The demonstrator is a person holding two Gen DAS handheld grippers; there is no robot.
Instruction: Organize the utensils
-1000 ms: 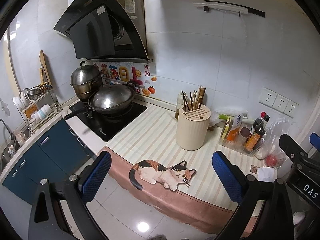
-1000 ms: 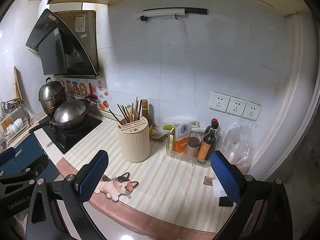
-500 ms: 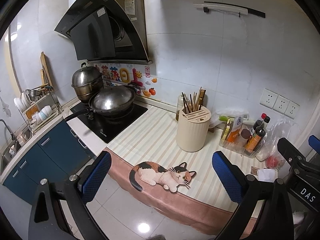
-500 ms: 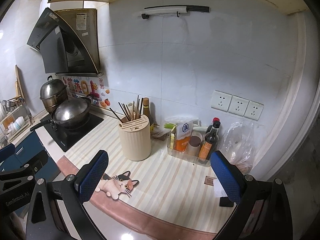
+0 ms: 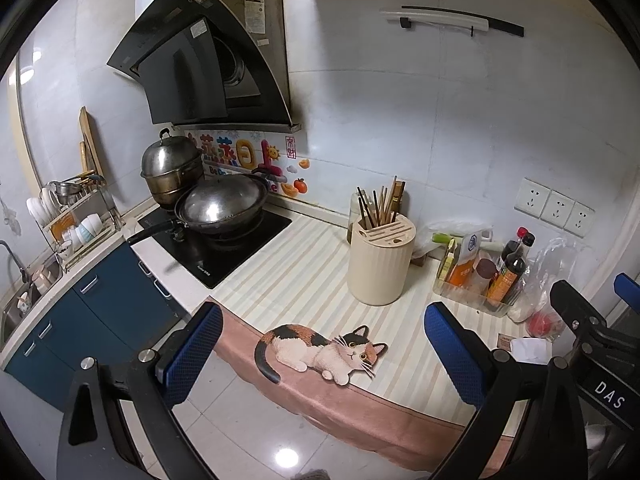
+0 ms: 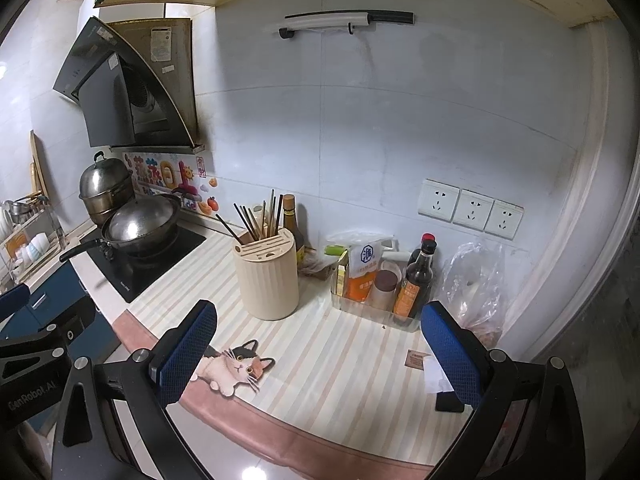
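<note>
Tongs first: our left tongs (image 5: 322, 354) hang released, blue pads wide apart with nothing between them, out over the front edge of the worktop (image 5: 304, 280). Our right tongs (image 6: 318, 354) are just as wide and bare — each pair shows at the rim of the other's view. Below the left pair lies a cat picture (image 5: 320, 350) on the striped cover. Farther back stands the cream holder (image 5: 380, 264), upright, with chopsticks (image 5: 380, 206) bunched in its rear opening and leaning out at angles; the slots on its top hold nothing we can see. Just beside the holder on the right sits a clear tray (image 6: 376, 312) of bottles and packets — a plastic bag (image 6: 476, 280) next to it. Left of the holder, well apart, a wok (image 5: 222, 208) rests on the black hob (image 5: 216, 244).
</note>
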